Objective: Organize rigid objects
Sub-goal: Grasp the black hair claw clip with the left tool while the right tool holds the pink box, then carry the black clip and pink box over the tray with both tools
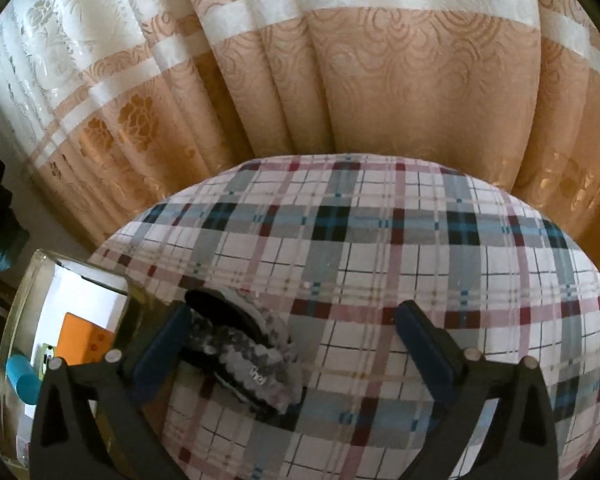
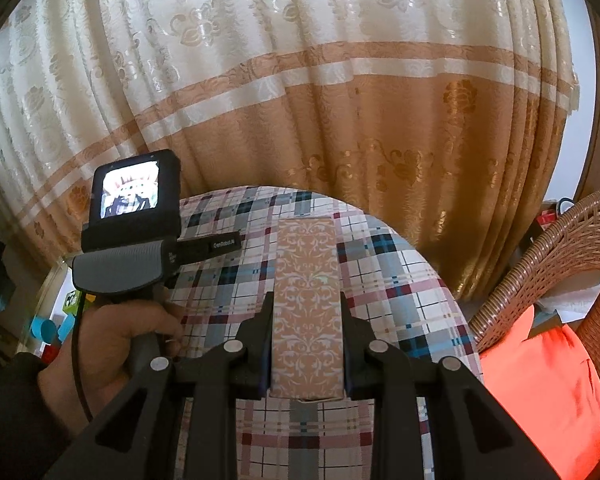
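My left gripper [image 1: 294,310] stands wide open over the plaid-covered round table [image 1: 420,240]. A grey speckled item with a black inside [image 1: 240,344] lies on the cloth just inside the left finger [image 1: 164,344]; the right finger is well clear of it. My right gripper [image 2: 306,300] is shut on a long beige box with a pale scroll pattern [image 2: 306,264], held above the table [image 2: 400,280] and pointing away from me. In the right wrist view a person's hand [image 2: 116,336] holds the left gripper's handle and screen [image 2: 132,220].
A clear bin [image 1: 20,320] at the table's left edge holds an orange box [image 1: 84,340], a teal item [image 1: 20,376] and white boxes. A patterned curtain [image 2: 340,120] hangs close behind the table. A wicker chair [image 2: 560,248] with an orange-red cloth [image 2: 540,380] stands at the right.
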Available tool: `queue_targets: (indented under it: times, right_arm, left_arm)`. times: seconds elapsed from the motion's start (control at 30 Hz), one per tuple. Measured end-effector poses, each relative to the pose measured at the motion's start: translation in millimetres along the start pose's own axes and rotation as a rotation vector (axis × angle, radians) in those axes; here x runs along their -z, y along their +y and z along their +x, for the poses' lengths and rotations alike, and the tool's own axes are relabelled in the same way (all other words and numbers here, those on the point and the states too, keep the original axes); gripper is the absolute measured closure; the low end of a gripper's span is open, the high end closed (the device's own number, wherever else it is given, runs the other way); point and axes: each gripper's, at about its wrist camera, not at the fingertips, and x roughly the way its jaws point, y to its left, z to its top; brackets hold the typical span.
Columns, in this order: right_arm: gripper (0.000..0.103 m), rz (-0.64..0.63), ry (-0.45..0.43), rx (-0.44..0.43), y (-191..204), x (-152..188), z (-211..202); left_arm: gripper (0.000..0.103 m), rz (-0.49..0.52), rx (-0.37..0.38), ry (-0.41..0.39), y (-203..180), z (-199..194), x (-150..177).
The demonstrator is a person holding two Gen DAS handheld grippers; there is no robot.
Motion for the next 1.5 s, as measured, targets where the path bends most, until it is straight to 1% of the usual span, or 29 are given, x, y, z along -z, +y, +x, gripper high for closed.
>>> queue_targets:
  times: [0.13,0.23,0.27,0.33,0.37,0.4,0.47,0.53,0.63,0.67,0.7,0.77,0.87,0.9,0.93,1.0,1.03,1.07,1.1,1.13,1.17,1.2,1.3,1.4,1.5]
  right_arm:
    - [0.075,0.008,-0.007,0.008,-3.7,0.1,-2.7]
    - [0.075,0.014,-0.005,0.009,-4.6,0.2,-3.7]
    - [0.075,0.015,-0.006,0.007,-4.7,0.3,-4.4]
    - [0.075,0.016,-0.011,0.013,-5.5,-0.1,-6.2]
    - [0.075,0.020,-0.013,0.014,-6.6,-0.5,-6.8]
    - [0.075,0.024,-0.014,0.014,-7.6,-1.2,-7.5]
    - [0.075,0.030,-0.022,0.022,-10.9,-1.5,-11.3]
    - [0.075,0.039,-0.024,0.028,-15.6,-0.2,-15.1]
    - [0.075,0.051,-0.021,0.044,-23.7,3.8,-18.4]
    - [0.075,0.057,-0.018,0.045,-25.9,4.2,-18.5]
    - [0.075,0.063,-0.015,0.047,-27.8,4.4,-18.1]
    - [0.075,0.074,-0.013,0.045,-30.5,4.1,-17.7]
    - [0.075,0.082,-0.015,0.036,-31.4,3.7,-17.3]
    - [0.075,0.086,-0.012,0.030,-31.2,3.7,-16.5]
    - [0.075,0.087,-0.011,0.027,-31.0,4.0,-16.4]
    - [0.075,0.084,-0.011,0.029,-30.7,4.7,-15.6]
    - [0.075,0.084,-0.007,0.029,-30.9,5.1,-14.6]
    - [0.075,0.088,-0.004,0.027,-31.4,5.7,-14.6]
    - [0.075,0.092,-0.001,0.027,-32.1,6.3,-14.3]
    - [0.075,0.094,-0.001,0.029,-32.6,7.1,-14.9]
    - [0.075,0.095,-0.001,0.030,-32.7,7.0,-15.2]
    - [0.075,0.098,-0.001,0.031,-32.9,7.5,-16.1]
    - [0.075,0.108,0.000,0.028,-32.6,8.7,-19.2]
    - [0.075,0.103,-0.002,0.029,-28.8,11.1,-24.3]
    - [0.075,0.105,-0.002,0.027,-24.4,13.8,-31.1]
  left_arm:
    - [0.000,0.042,0.017,0.013,-5.7,-6.1,1.3]
    - [0.001,0.023,0.033,0.020,-5.7,-7.5,1.3]
    - [0.001,0.031,0.054,0.025,-7.0,-9.4,1.0]
    - [0.001,0.064,0.176,0.024,-12.7,-22.8,5.5]
    - [0.001,0.096,0.242,0.027,-17.8,-32.2,11.0]
    - [0.002,0.132,0.276,0.023,-23.1,-39.8,16.3]
    - [0.006,0.190,0.301,0.006,-33.6,-53.6,27.5]
    - [0.006,0.196,0.328,-0.017,-33.8,-62.7,31.6]
    - [0.005,0.222,0.323,-0.065,-32.8,-73.8,32.5]
    - [0.003,0.234,0.311,-0.081,-33.1,-75.0,31.6]
    - [0.002,0.239,0.281,-0.091,-32.0,-73.3,30.0]
    - [0.002,0.233,0.260,-0.071,-30.4,-64.7,26.8]
    - [0.001,0.239,0.293,0.036,-32.1,-40.2,26.8]
    - [0.001,0.243,0.277,0.052,-32.9,-35.3,29.0]
    - [0.001,0.237,0.272,0.027,-32.2,-35.4,30.8]
    - [0.001,0.235,0.279,0.008,-32.6,-35.7,33.5]
    - [0.003,0.234,0.288,-0.001,-32.7,-35.5,34.3]
    - [0.010,0.229,0.307,-0.004,-31.8,-35.1,34.6]
    - [0.016,0.219,0.350,-0.001,-29.9,-34.7,34.1]
    - [0.031,0.212,0.389,0.002,-28.6,-34.6,34.1]
    - [0.032,0.208,0.435,0.015,-27.7,-34.2,33.4]
    - [0.032,0.207,0.447,0.024,-26.5,-34.1,33.7]
    - [0.033,0.220,0.465,0.028,-24.3,-38.6,38.3]
    - [0.033,0.205,0.493,0.047,-18.7,-51.1,48.5]
    - [0.033,0.209,0.498,0.013,-7.8,-73.5,58.8]
